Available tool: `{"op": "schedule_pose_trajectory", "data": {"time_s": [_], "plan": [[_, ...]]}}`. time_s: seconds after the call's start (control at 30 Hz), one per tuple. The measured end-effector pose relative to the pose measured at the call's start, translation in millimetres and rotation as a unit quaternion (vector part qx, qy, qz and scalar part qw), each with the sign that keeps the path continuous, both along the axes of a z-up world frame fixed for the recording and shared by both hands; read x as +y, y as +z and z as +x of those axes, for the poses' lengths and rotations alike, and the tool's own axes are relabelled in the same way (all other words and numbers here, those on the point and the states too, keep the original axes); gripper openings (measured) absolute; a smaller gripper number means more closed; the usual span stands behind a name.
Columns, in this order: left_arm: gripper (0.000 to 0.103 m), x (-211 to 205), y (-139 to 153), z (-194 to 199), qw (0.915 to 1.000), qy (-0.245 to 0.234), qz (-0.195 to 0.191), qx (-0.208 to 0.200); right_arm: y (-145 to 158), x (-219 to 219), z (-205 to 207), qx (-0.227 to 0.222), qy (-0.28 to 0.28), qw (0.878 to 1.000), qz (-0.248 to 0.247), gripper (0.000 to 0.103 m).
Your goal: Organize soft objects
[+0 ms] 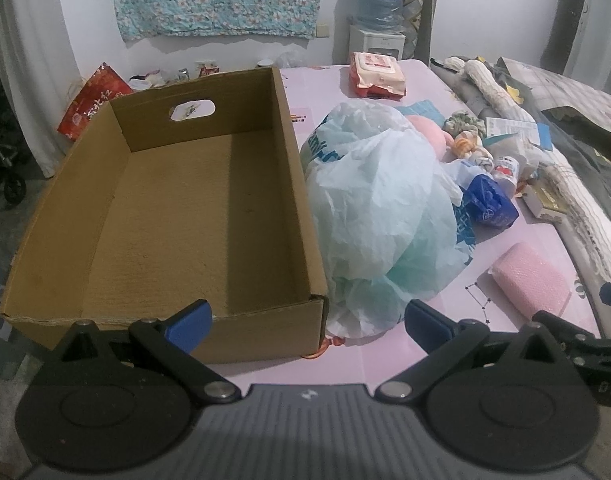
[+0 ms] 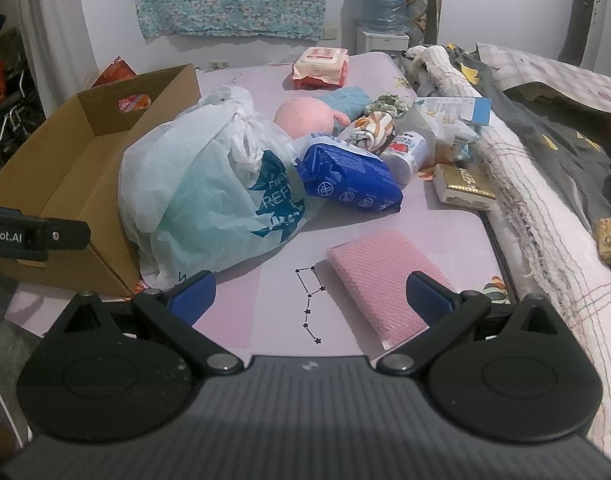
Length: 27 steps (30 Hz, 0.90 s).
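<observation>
- Both spread wide, holding nothing: left claw by cardboard box, right claw near pink pad.
- Slippery plastic bag, 11 o'clock of pad, touching box: likely to slide free.
- Could knock blue packet.

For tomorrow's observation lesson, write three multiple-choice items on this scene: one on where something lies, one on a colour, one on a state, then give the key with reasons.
1. Where is the plastic bag?
A. inside the box
B. against the box's outer side
C. on the wet-wipes pack

2. What colour is the sponge pad nearest the right gripper?
A. pink
B. green
C. black

3. What state is the cardboard box in?
A. taped shut
B. open and full
C. open and empty

Key: 1 B, the bag rests on the mat against the box wall. 2 A, its textured surface is pink. 3 C, the left view shows only bare cardboard floor.
</observation>
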<state>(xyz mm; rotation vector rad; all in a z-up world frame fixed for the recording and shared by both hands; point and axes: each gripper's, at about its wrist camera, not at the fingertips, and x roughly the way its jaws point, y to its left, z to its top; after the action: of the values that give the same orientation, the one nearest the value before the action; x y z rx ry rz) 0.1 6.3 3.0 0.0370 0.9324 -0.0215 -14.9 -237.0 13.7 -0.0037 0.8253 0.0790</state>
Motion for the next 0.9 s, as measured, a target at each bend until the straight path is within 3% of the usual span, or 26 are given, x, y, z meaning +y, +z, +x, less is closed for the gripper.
{"op": "schedule_pose_trajectory", "data": {"time_s": [0.67,0.9], "plan": [[0.103,1.9,0.1,6.1,1.0000,0.006,-0.001,-0.002,-3.2,0.4,7.7,0.004,0.001,1.000,0.001,0.102],[0.103,-11.4,3.6,-3.6,0.9990,-0.023,-0.011,-0.038,-9.0,-29.4,-12.8,-0.030,-0.003,0.999,0.021,0.102]]}}
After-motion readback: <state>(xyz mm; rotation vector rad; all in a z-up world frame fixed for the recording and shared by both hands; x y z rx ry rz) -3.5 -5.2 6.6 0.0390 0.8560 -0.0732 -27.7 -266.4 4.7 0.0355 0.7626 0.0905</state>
